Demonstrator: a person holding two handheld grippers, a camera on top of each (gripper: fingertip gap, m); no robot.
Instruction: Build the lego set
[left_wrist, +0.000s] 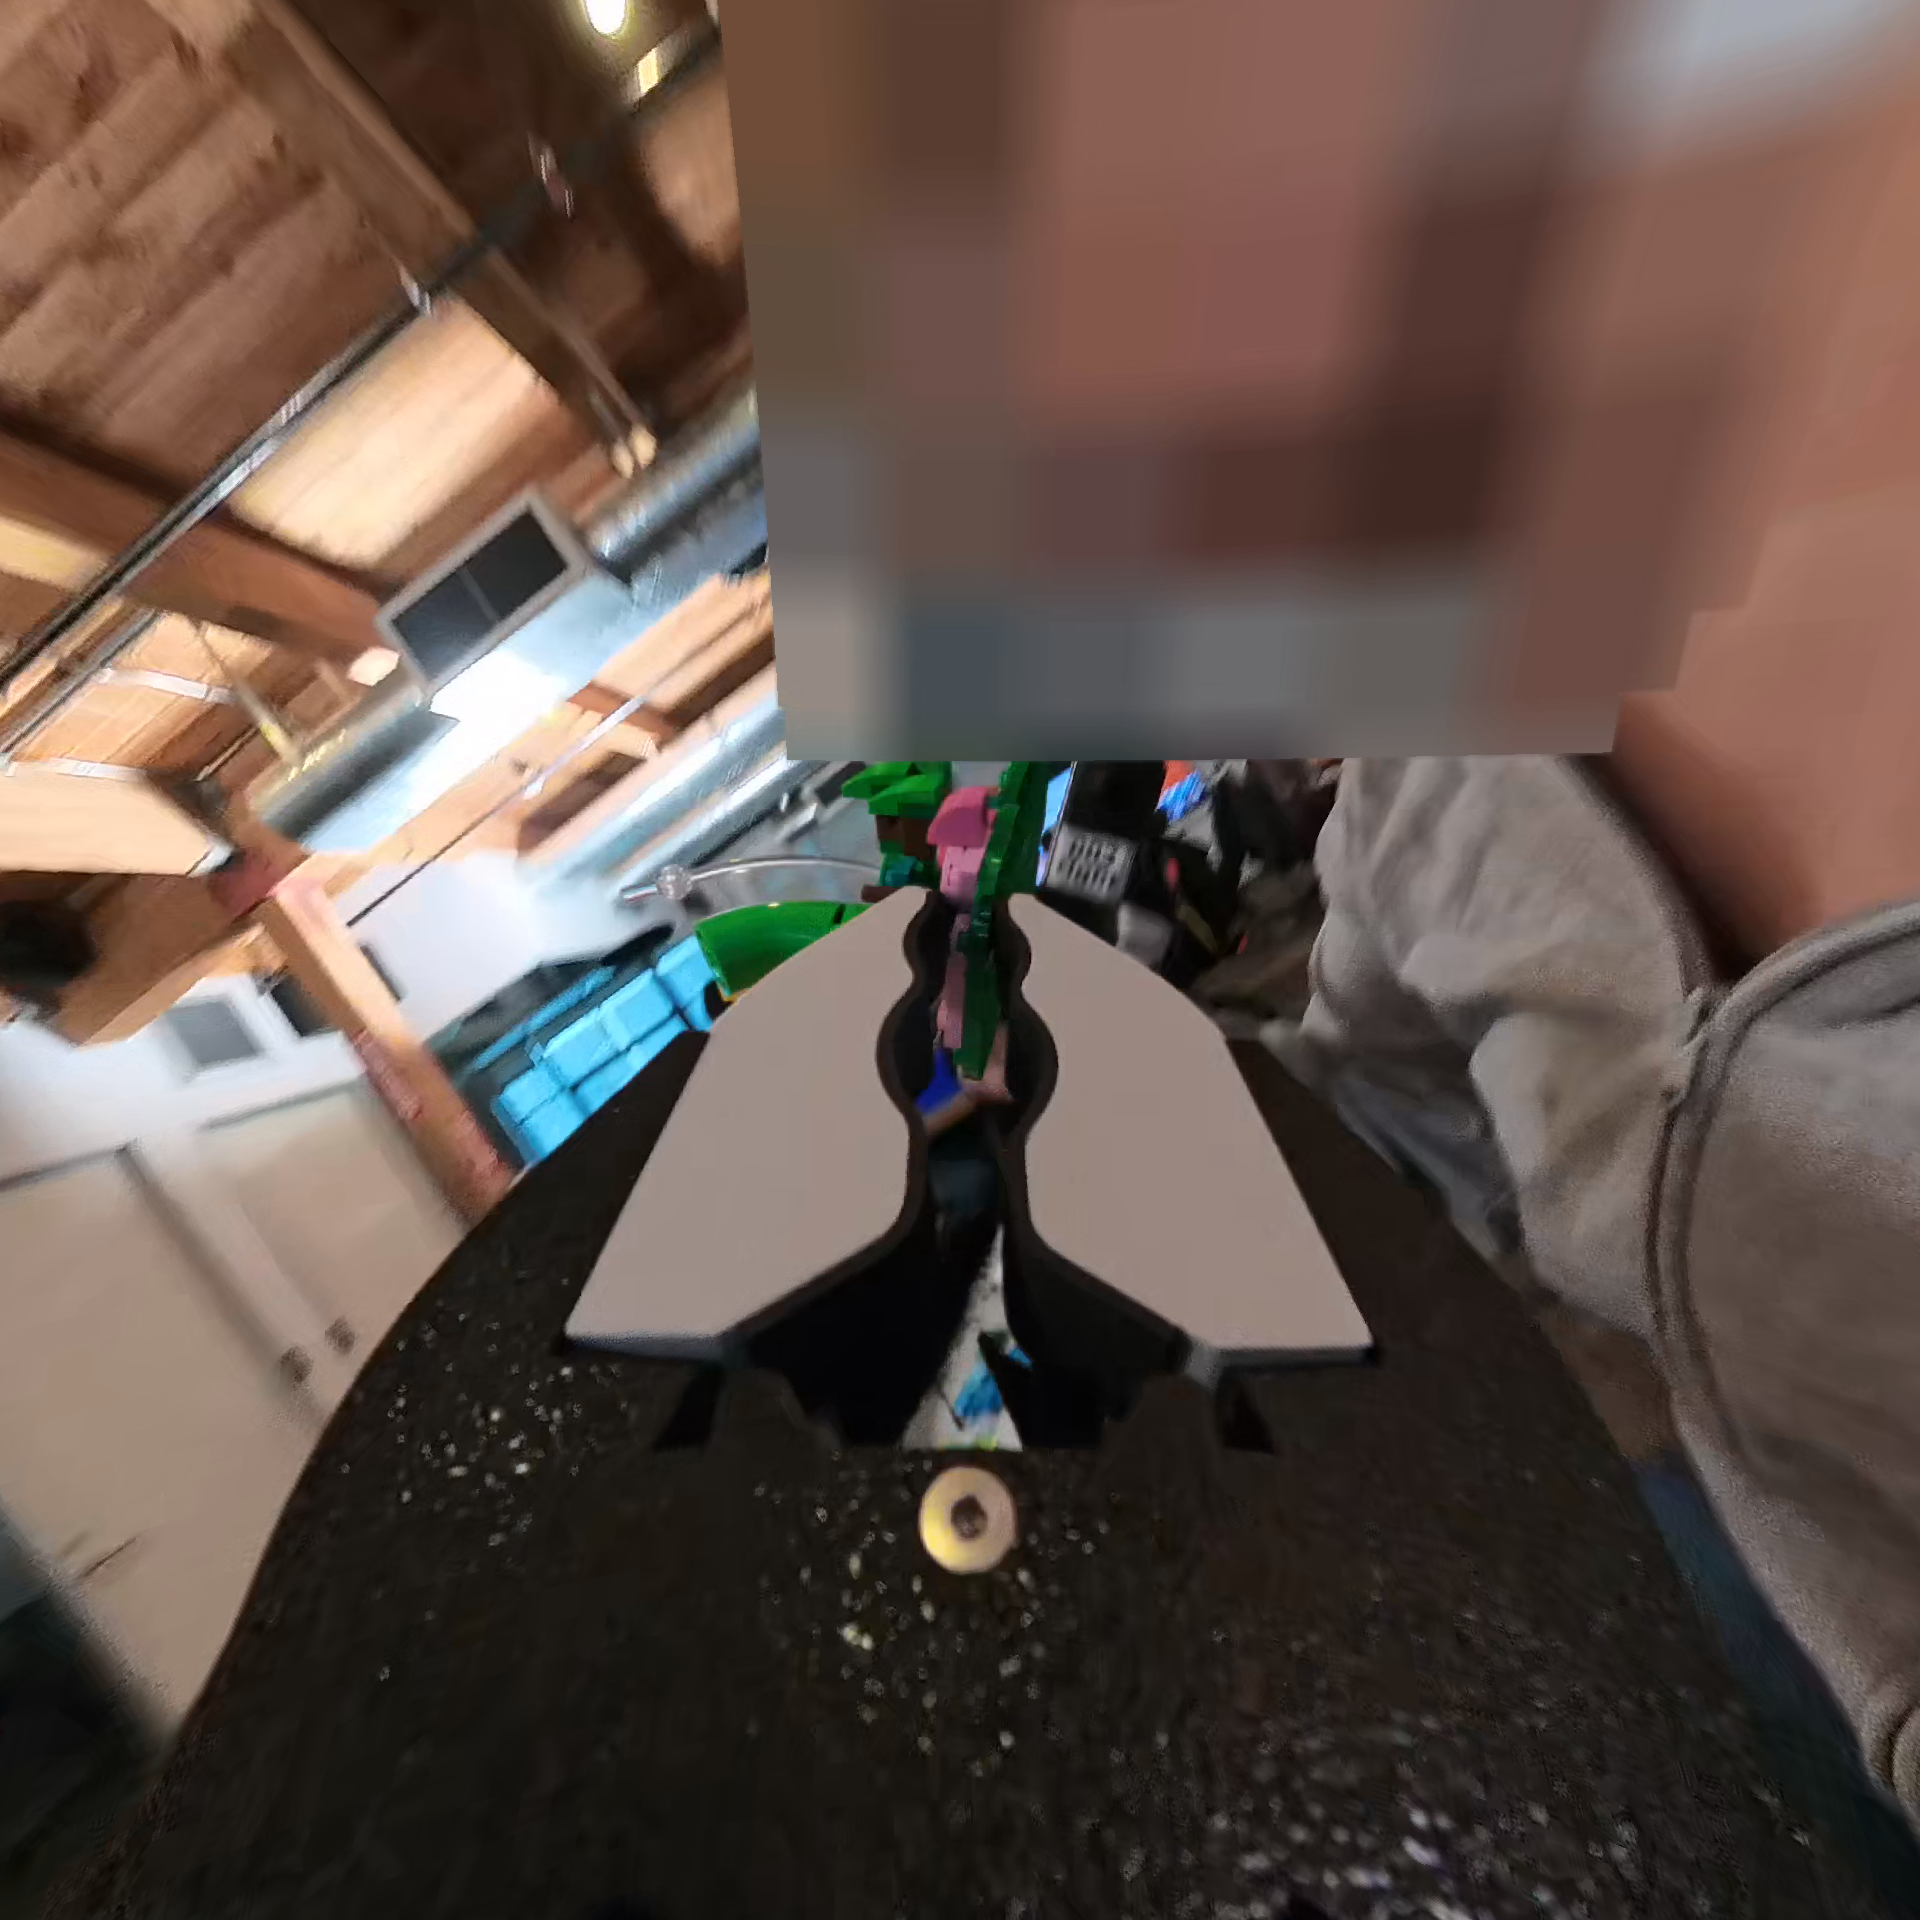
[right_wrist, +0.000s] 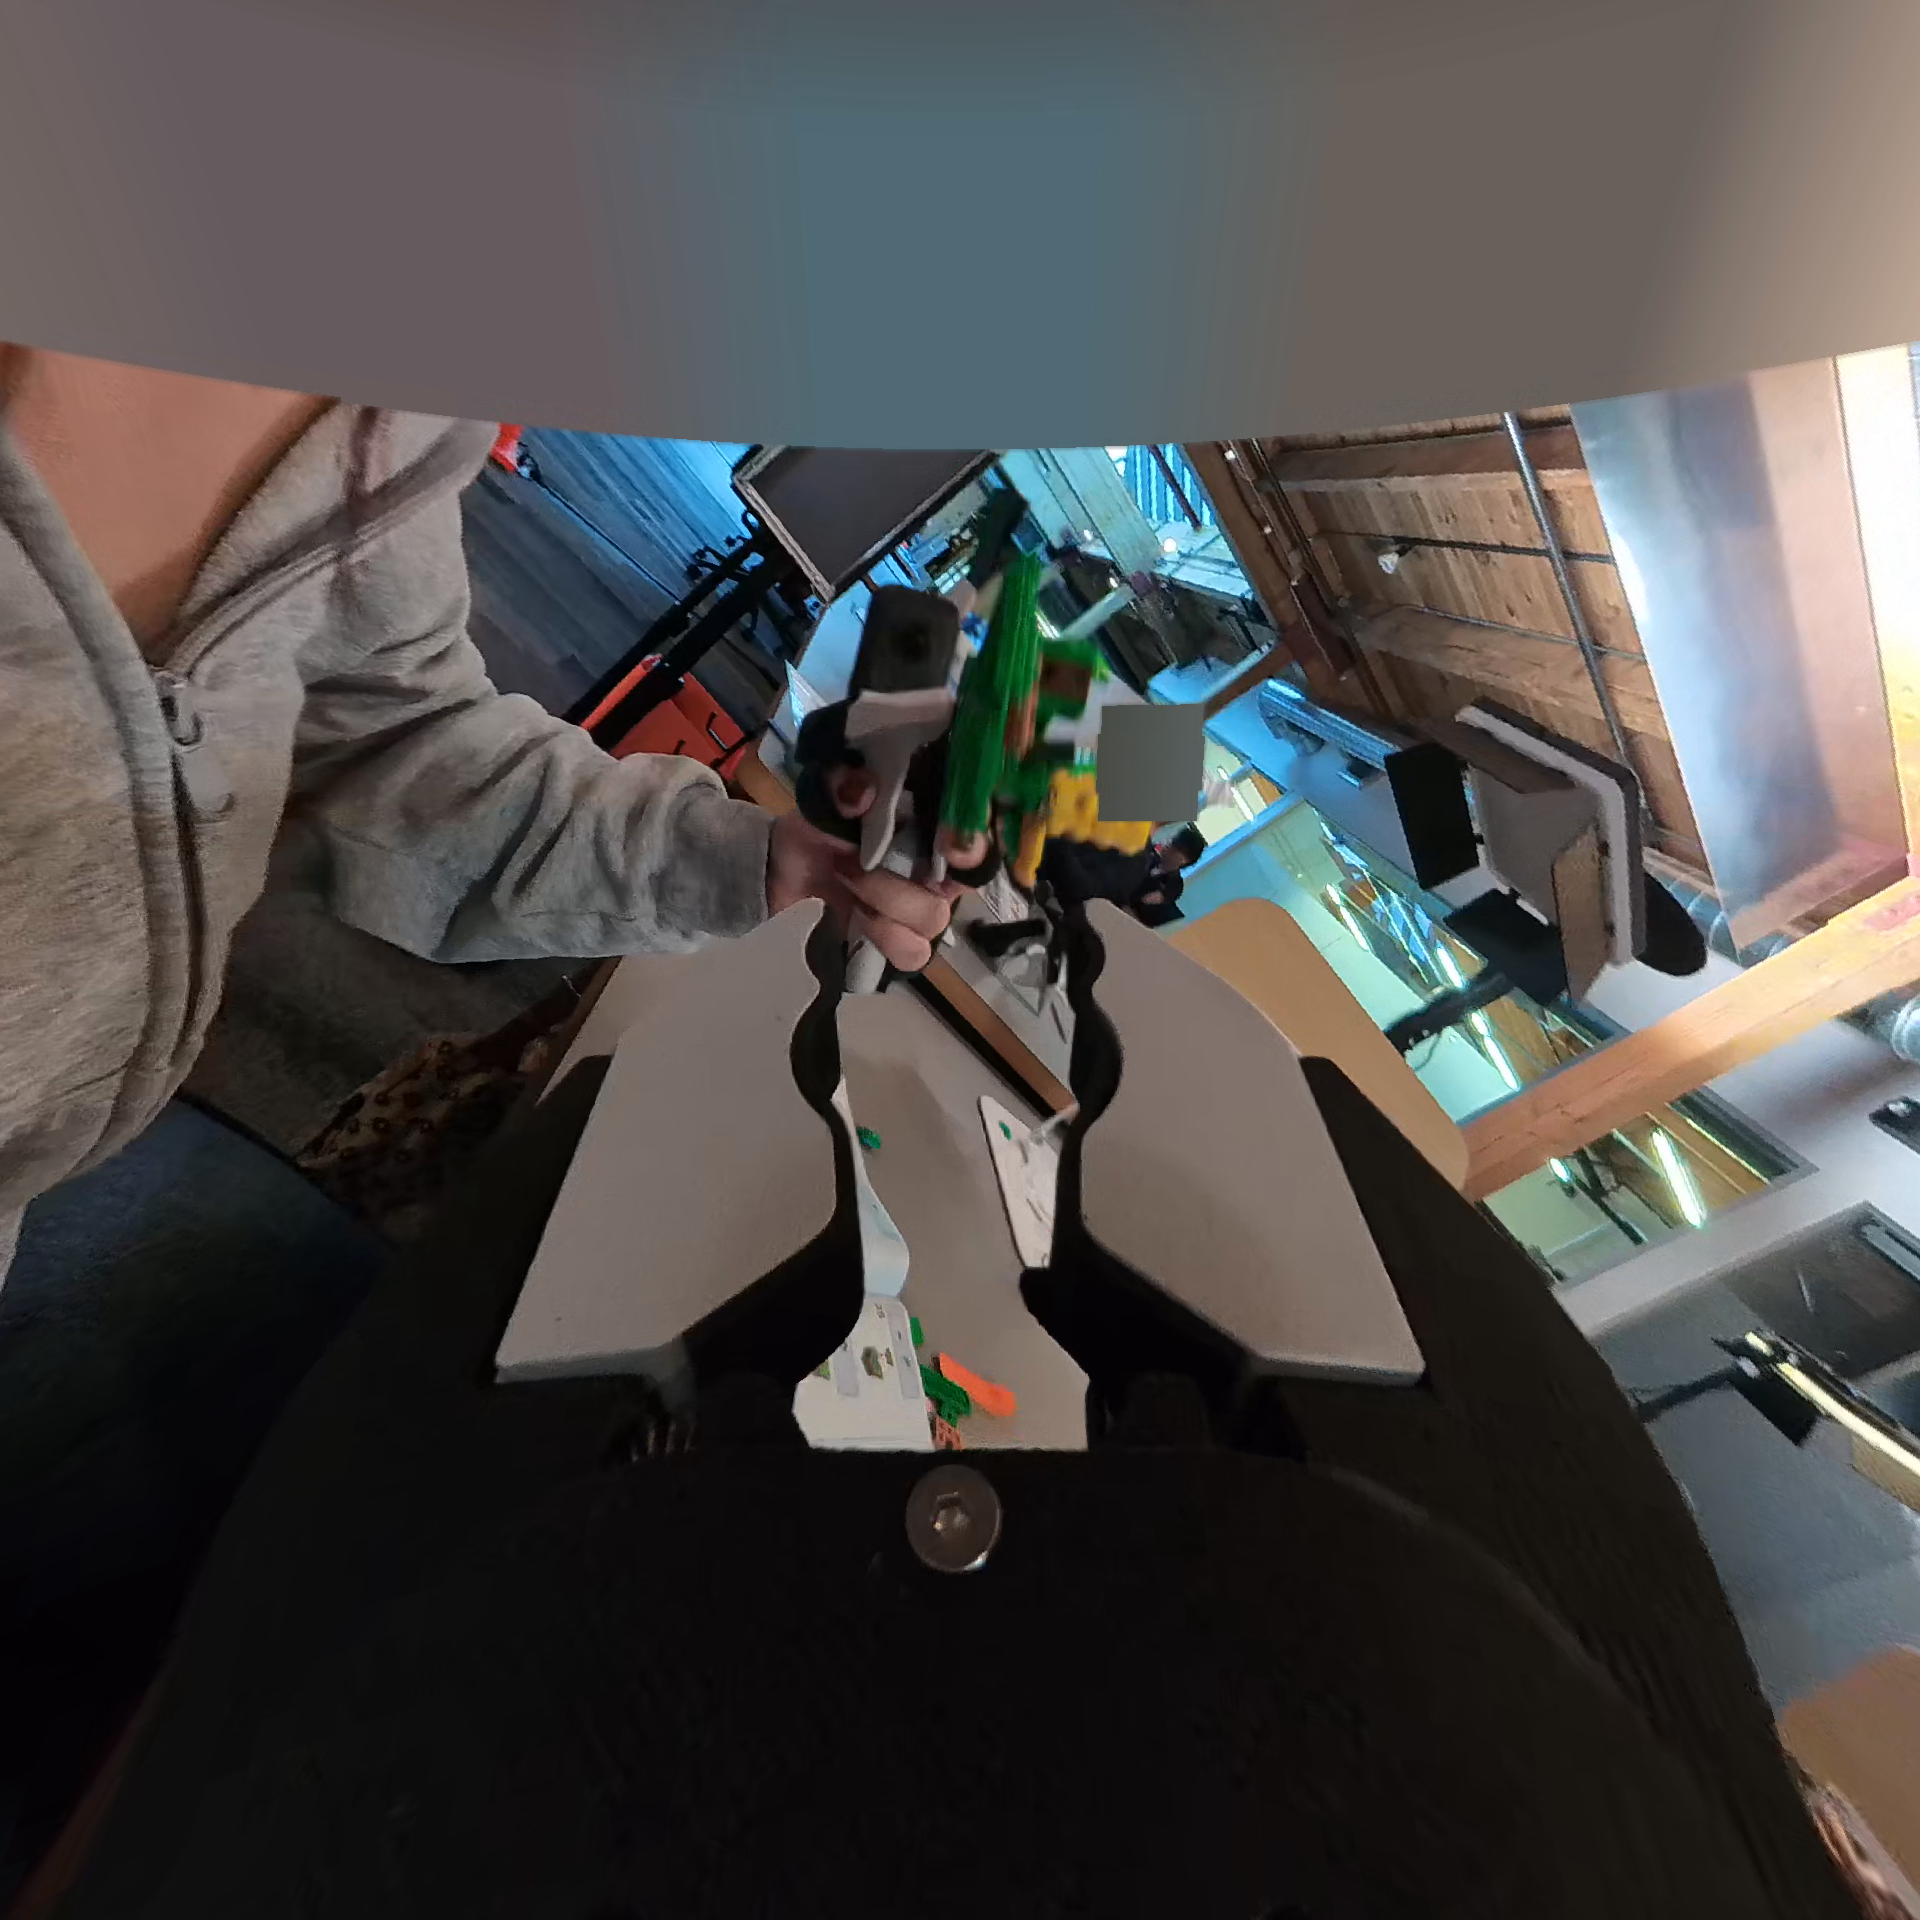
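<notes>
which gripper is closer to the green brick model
Left. The left gripper is shut on the green brick model, its edge clamped between the pads. The right gripper is open and empty, pointing at the model from a distance.

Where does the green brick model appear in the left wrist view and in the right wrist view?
Left wrist view: green brick model stands centre, between the left gripper's fingers.
Right wrist view: it is upper centre, held up in the far gripper.
Shared landmark: the grey sleeve.
</notes>
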